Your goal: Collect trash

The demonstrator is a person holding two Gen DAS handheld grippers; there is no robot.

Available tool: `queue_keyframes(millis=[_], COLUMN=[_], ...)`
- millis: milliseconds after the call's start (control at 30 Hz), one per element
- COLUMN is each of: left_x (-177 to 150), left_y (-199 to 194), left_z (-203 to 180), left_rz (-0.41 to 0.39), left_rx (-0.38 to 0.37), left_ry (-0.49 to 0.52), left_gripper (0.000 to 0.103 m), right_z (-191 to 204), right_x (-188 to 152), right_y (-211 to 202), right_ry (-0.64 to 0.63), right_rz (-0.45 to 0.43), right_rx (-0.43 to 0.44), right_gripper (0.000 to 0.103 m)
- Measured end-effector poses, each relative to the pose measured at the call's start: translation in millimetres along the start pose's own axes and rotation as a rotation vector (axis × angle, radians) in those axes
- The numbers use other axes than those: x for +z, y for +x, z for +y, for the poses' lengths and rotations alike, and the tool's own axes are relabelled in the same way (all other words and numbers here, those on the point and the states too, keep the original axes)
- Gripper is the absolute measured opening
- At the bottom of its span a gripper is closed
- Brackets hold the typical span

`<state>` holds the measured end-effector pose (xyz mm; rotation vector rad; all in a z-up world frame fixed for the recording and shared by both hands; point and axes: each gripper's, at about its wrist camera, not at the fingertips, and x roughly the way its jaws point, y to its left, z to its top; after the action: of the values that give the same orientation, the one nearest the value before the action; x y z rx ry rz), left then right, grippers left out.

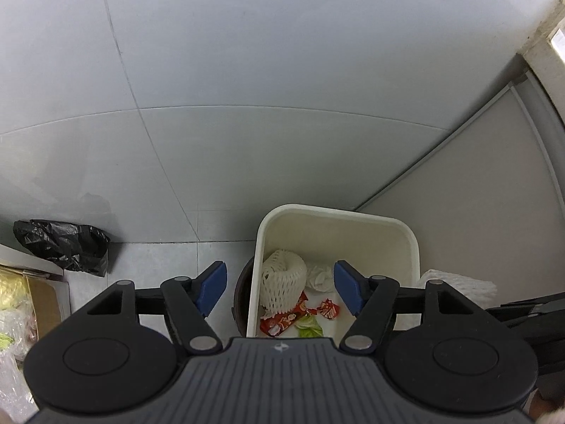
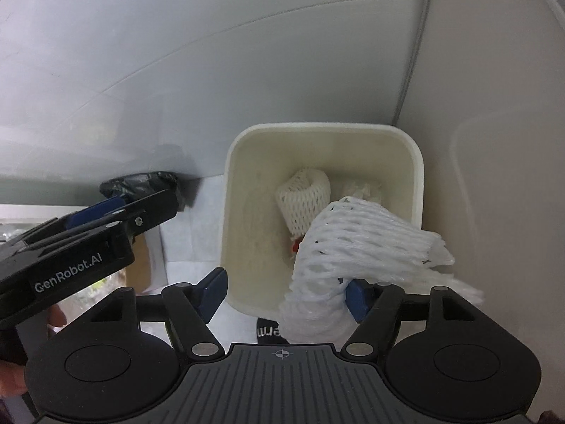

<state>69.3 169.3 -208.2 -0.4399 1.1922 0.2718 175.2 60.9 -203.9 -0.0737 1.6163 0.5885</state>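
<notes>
cream rectangular plastic bin [image 2: 416, 162] on the floor: holds a rolled white foam net [image 1: 282, 284] standing on end, red wrappers [image 1: 282, 319]. second white foam mesh sleeve [image 2: 356, 243], long axis slanting across the rim, against right gripper [image 2: 286, 291]; jaws spread. left gripper [image 1: 280, 288] jaws spread, empty.

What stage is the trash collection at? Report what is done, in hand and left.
Done: the white bin already holds a foam fruit net, crumpled tissue, red snack wrappers and a green scrap. In hand: a second foam net hangs over the bin against one finger of the open right gripper, not pinched. The left gripper is open and empty. Left: the black plastic bag on the floor, possibly.
</notes>
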Motion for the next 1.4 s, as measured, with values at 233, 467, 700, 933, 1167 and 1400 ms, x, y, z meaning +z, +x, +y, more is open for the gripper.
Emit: queue_keyframes(millis=[233,467,700,933,1167,1400], left_x=[-2.0,-3.4,-6.6,-32.5,-57.5,-48.7], left_y=[4.2,3.1,-5.3,-10.1,-16.5,-13.5], left_z=[5.0,11.3,28.4,33.7,11.9,-27.7], left_rz=[-0.007,-0.014,-0.025,0.011,0.037,0.020], left_rx=[0.001,0.011,0.007,-0.026,-0.159,-0.321], left_ry=[-0.008,-0.039,-0.130,-0.175,-0.152,-0.013], left_gripper=[0.066,0.066,0.066,0.062,0.056,0.051], right_z=[-6.7,-11.9,-17.7,-17.9,-18.1,-18.9], right_x=[0.6,3.3,7.0,10.7,11.3,9.5], right_y=[-3.0,0.6,3.9,4.9,6.1,7.8], right_ry=[0.029,0.066,0.105,0.128,0.144,0.157], right_rz=[-0.013,-0.006,0.005,0.011,0.010,0.020], right_rx=[0.054,0.091,0.104,0.110,0.132,0.158], right_gripper=[0.085,0.088,0.089,0.089,0.089,0.089])
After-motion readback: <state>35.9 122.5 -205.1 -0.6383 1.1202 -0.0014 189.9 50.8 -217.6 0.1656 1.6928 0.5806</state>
